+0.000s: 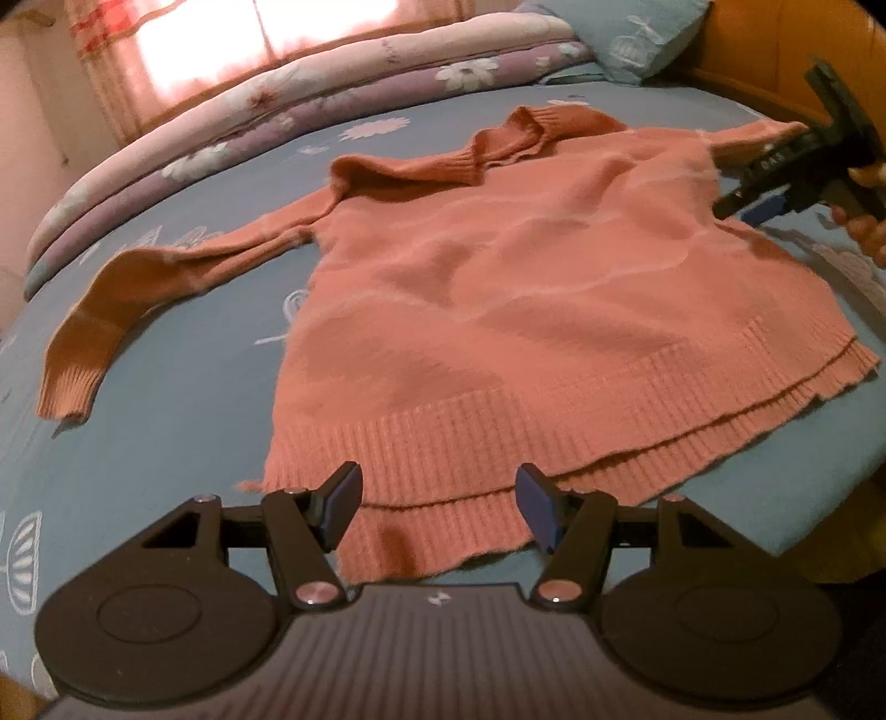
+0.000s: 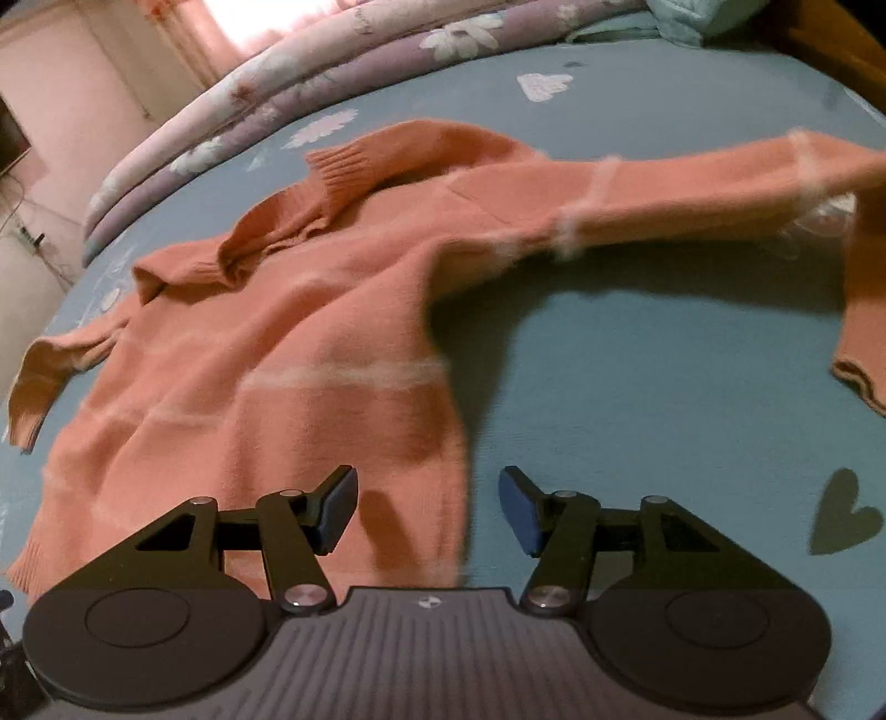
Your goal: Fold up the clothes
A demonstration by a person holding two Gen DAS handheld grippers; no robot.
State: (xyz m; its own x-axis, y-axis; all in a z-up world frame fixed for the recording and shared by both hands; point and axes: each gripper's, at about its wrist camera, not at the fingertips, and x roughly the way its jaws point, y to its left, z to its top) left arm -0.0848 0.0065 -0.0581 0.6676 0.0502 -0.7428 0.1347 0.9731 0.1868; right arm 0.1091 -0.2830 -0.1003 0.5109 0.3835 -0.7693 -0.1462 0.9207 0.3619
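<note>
A salmon-pink knitted sweater (image 1: 526, 288) lies flat on the blue bedsheet (image 1: 166, 443), hem toward me and collar (image 1: 487, 149) far. Its left sleeve (image 1: 111, 310) lies spread out to the left. My left gripper (image 1: 437, 507) is open and empty just above the ribbed hem. In the right wrist view the sweater (image 2: 277, 376) fills the left side, and its right sleeve (image 2: 692, 194) stretches rightward with the cuff (image 2: 864, 354) hanging down. My right gripper (image 2: 429, 507) is open and empty over the sweater's right edge. The right gripper (image 1: 797, 166) shows in the left view at the sweater's right shoulder.
A folded purple and pink floral quilt (image 1: 249, 116) lies along the far side of the bed. A blue pillow (image 1: 626, 39) sits at the far right by a wooden headboard (image 1: 775, 50). A curtained window (image 1: 183, 39) glows behind.
</note>
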